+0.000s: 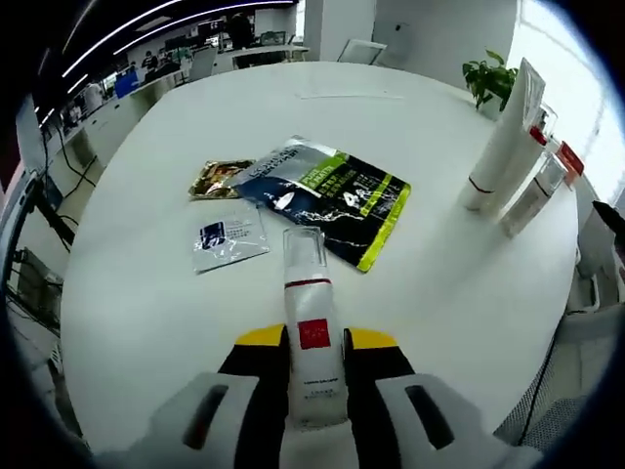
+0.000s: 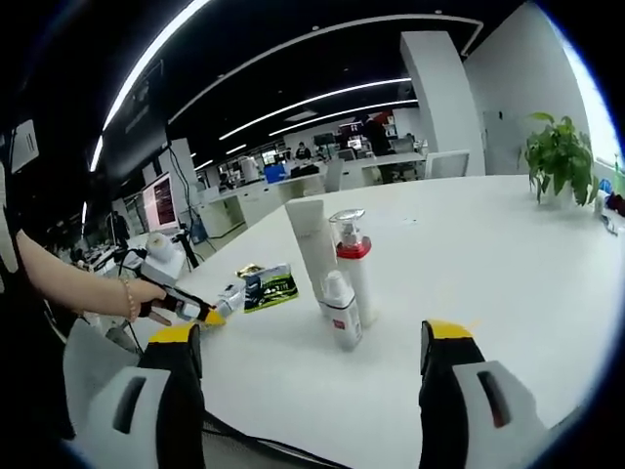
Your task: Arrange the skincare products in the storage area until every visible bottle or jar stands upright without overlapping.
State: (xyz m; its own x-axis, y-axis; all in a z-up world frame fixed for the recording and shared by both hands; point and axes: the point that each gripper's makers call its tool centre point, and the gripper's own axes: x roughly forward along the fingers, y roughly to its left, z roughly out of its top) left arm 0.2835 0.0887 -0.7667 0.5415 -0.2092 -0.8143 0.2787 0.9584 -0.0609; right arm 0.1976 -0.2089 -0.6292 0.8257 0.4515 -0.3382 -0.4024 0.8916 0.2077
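My left gripper (image 1: 314,344) is shut on a white tube (image 1: 307,288) with a clear cap and a red label, held lying along the jaws just above the white round table (image 1: 146,293). At the table's right side a tall white tube (image 1: 500,142), a pump bottle (image 1: 540,132) and a small bottle (image 1: 532,195) stand upright together. In the right gripper view the same tall tube (image 2: 311,249), red-collared pump bottle (image 2: 354,259) and small bottle (image 2: 341,311) stand ahead of my right gripper (image 2: 314,334), which is wide open and holds nothing. The left gripper (image 2: 186,306) appears at the left in a person's hand.
Flat sachets lie mid-table: a large dark blue and green packet (image 1: 337,198), a gold one (image 1: 219,179) and a small white one (image 1: 228,237). A potted plant (image 2: 559,156) stands at the far edge. Office desks and chairs surround the table.
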